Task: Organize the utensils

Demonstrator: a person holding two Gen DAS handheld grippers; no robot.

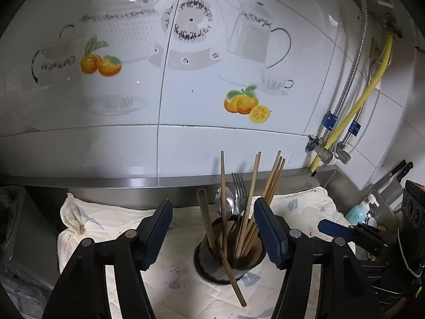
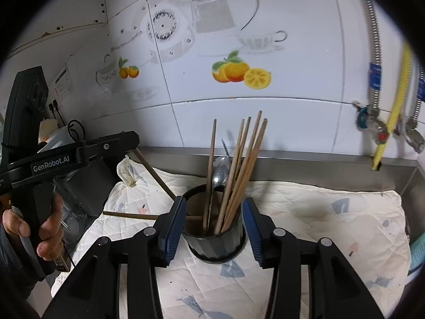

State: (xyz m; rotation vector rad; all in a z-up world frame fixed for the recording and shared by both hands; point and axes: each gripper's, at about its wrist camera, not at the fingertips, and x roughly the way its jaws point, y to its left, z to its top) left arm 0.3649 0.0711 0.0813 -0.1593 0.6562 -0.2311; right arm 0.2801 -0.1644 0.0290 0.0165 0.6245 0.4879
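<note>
Both grippers angled down at the dark round utensil cup (image 2: 215, 242) on the white quilted cloth (image 2: 332, 226). Left gripper (image 1: 212, 232) open, empty. Right gripper (image 2: 211, 230) open astride cup, pads probably clear. Wooden chopsticks (image 2: 239, 175) lean toward 1 o'clock.

home kitchen | fruit-print wall tiles (image 1: 239, 53) | steel counter (image 2: 318, 167) | gas hose (image 1: 353, 111)

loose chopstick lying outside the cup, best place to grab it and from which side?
Probably the free end of the loose chopstick lying on the cloth, not the part against the cup. It lies flat, sticking out from the cup's base, so come from above with the left claw open across its width; the cup blocks the far end.
</note>
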